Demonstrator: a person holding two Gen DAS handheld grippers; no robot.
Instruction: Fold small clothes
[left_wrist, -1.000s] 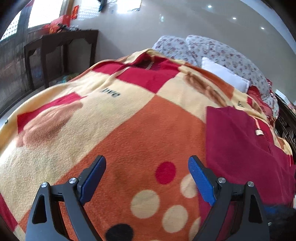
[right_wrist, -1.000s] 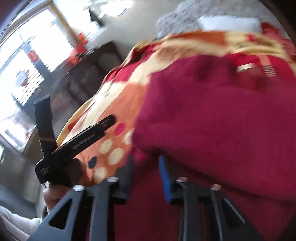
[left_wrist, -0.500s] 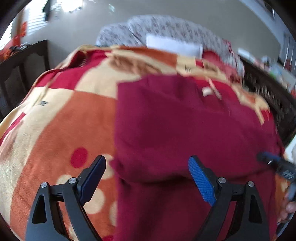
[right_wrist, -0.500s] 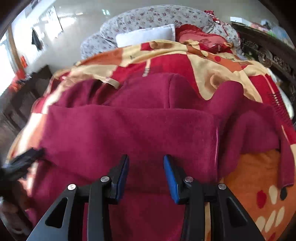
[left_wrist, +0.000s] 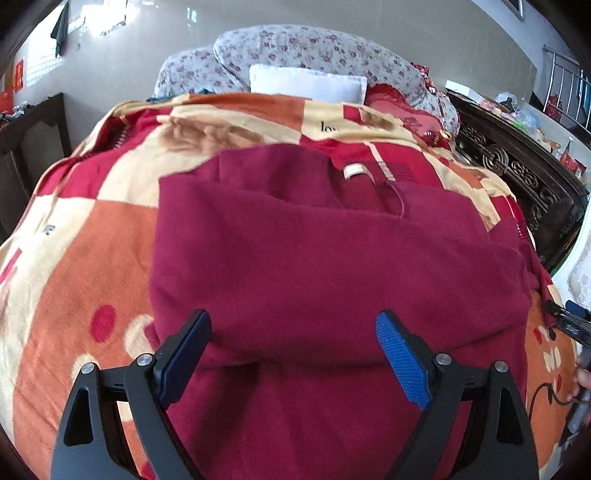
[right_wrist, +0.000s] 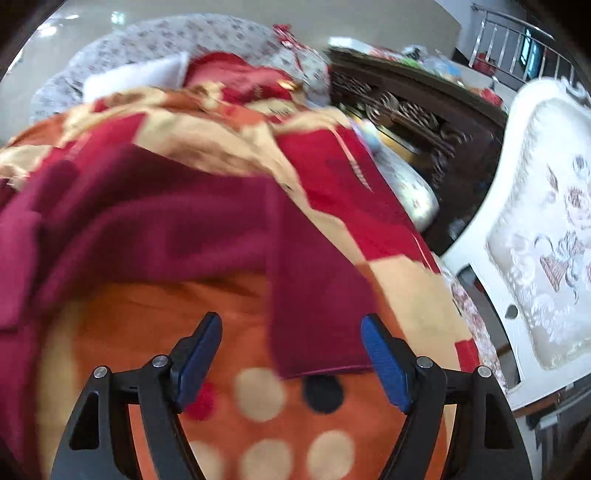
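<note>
A dark red garment (left_wrist: 325, 266) lies partly folded on a patterned blanket (left_wrist: 81, 258), its near edge turned over and a white label near its collar. My left gripper (left_wrist: 293, 354) is open and empty, just above the garment's near fold. My right gripper (right_wrist: 291, 354) is open and empty, over the blanket (right_wrist: 258, 406) at the end of a dark red sleeve (right_wrist: 317, 306). The right gripper's tip also shows at the right edge of the left wrist view (left_wrist: 569, 321).
Floral pillows (left_wrist: 295, 55) and a white pillow (left_wrist: 306, 83) lie at the head of the bed. A dark carved wooden bed frame (left_wrist: 517, 173) runs along the right. A white upholstered chair (right_wrist: 539, 240) stands right of the bed. A dark wooden table (left_wrist: 33, 129) stands left.
My right gripper opened, let go of the garment and swung right to the sleeve end. My left gripper swung right from the bare blanket to over the garment.
</note>
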